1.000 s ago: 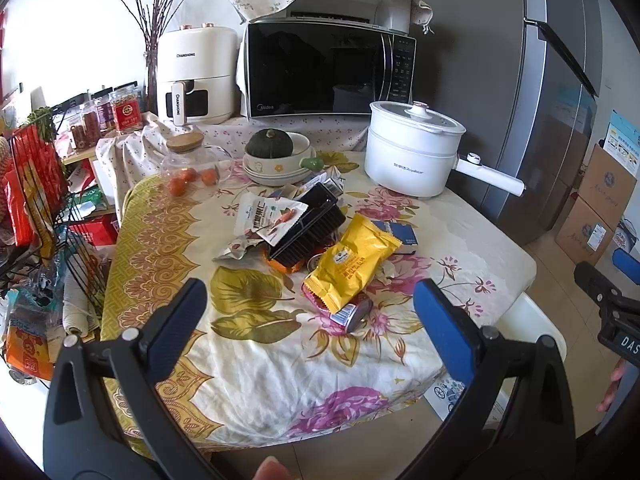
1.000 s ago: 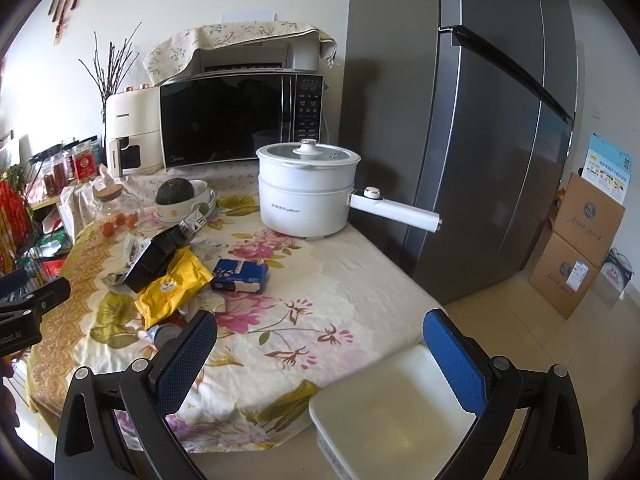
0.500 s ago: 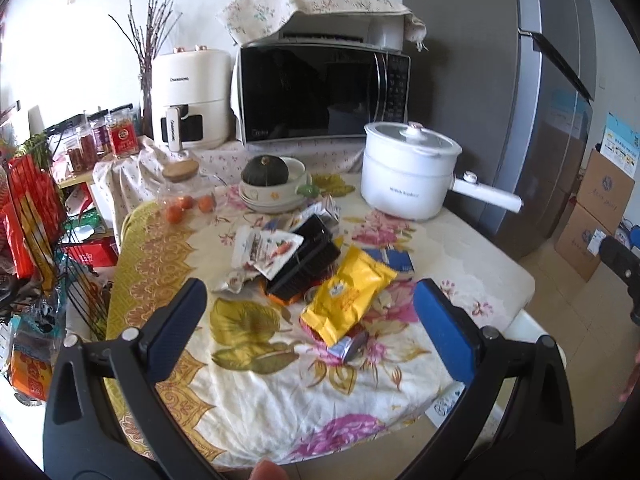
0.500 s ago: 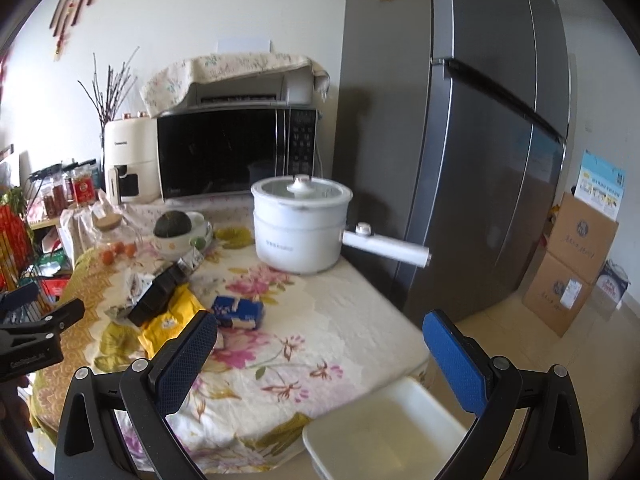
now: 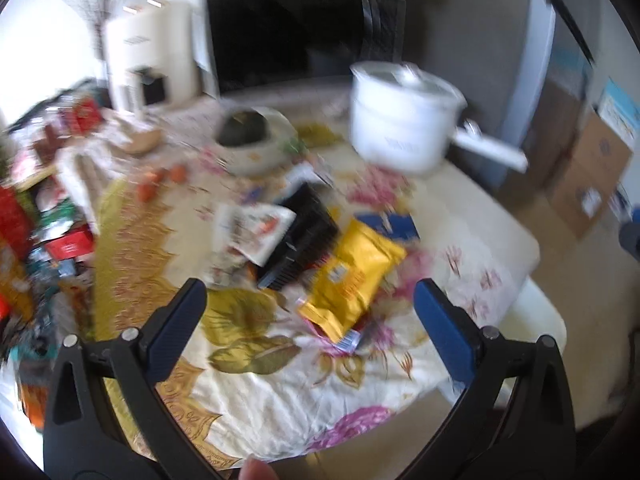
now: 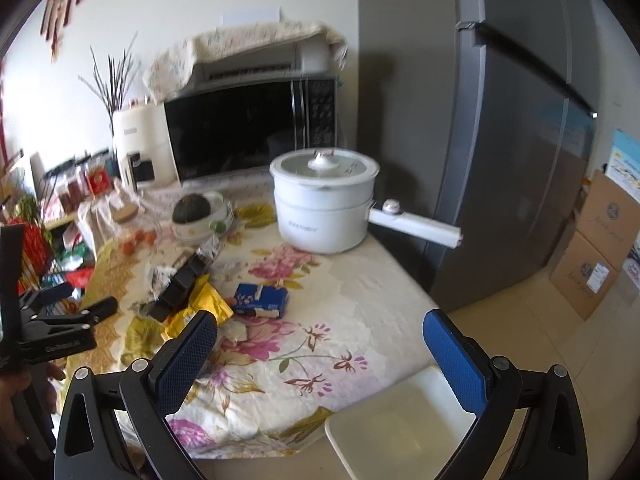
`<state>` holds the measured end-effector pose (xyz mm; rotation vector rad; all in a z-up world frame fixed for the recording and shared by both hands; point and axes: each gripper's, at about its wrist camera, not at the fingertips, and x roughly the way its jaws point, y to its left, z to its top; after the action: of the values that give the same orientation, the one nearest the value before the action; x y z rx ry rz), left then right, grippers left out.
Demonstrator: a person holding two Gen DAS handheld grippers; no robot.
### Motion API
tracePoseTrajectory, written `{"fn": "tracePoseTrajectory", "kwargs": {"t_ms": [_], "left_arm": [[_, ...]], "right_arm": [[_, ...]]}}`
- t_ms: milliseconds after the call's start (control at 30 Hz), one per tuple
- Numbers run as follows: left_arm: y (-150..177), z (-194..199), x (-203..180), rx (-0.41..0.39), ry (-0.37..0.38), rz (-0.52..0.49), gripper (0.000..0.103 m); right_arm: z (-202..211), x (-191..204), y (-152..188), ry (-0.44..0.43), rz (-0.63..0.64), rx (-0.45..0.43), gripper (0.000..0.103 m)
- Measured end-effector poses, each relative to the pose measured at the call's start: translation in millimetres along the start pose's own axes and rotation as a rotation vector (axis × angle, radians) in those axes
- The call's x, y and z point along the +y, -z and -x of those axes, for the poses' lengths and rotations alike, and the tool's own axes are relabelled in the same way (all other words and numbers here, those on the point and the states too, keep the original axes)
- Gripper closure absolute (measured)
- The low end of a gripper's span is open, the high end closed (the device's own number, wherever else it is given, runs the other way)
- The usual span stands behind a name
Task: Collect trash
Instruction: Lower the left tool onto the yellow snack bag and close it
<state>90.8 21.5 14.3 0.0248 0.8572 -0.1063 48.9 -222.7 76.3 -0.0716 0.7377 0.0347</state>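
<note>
Trash lies in a heap at the middle of the left wrist view: a yellow packet [image 5: 352, 276], a black tray [image 5: 304, 240] and a white wrapper [image 5: 252, 228] on the flowered tablecloth [image 5: 280, 380]. Left gripper [image 5: 310, 316] and right gripper [image 6: 320, 344] are both spread wide and hold nothing. A white bin [image 6: 396, 424] waits at the lower right of the right wrist view. Better to take the top yellow packet first, with one finger on each side, without catching the cloth.

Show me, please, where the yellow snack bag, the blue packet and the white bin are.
yellow snack bag [image 5: 352, 276]: left wrist view, middle of its front face.
blue packet [image 6: 261, 299]: right wrist view, centre of its top side.
white bin [image 6: 394, 424]: right wrist view, bare inside floor, beside the table.
</note>
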Motion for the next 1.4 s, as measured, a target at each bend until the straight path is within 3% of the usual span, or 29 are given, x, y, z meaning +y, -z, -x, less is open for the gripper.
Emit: {"fn": "tracePoseTrajectory", "kwargs": {"t_ms": [67,233,300,467,733,900,1000,1400], "left_arm": [[1,-21,-6,0.050,0.074,-0.050,0.001],[10,-67,-16,0.113,0.124,-0.130,0.005],[11,-88,-20,0.162,0.136,-0.163,0.008],[5,-125,-23,0.220,0.088,-0.196,0.010],[8,-153,-33,0.293,0.033,-0.251,0.014],[9,-153,-37,0.293,0.036,-0.276,0.039],[5,-147,-34,0.275,0.044,-0.257,0.046],[9,-98,-21,0.206,0.106,-0.223,0.053]], "right_arm": [[-18,-2,3,-0.006,-0.001,0.044,0.000],[-62,-17,25,-0.048,-0.029,0.184,0.000],[-71,-24,27,-0.047,-0.036,0.200,0.000],[-83,-42,31,-0.024,-0.060,0.222,0.000],[-94,-47,35,0.013,-0.043,0.253,0.000],[-95,-48,36,0.034,-0.031,0.251,0.000],[-96,-47,37,0.058,-0.017,0.248,0.000],[-113,-30,41,0.046,-0.026,0.302,0.000]]}}
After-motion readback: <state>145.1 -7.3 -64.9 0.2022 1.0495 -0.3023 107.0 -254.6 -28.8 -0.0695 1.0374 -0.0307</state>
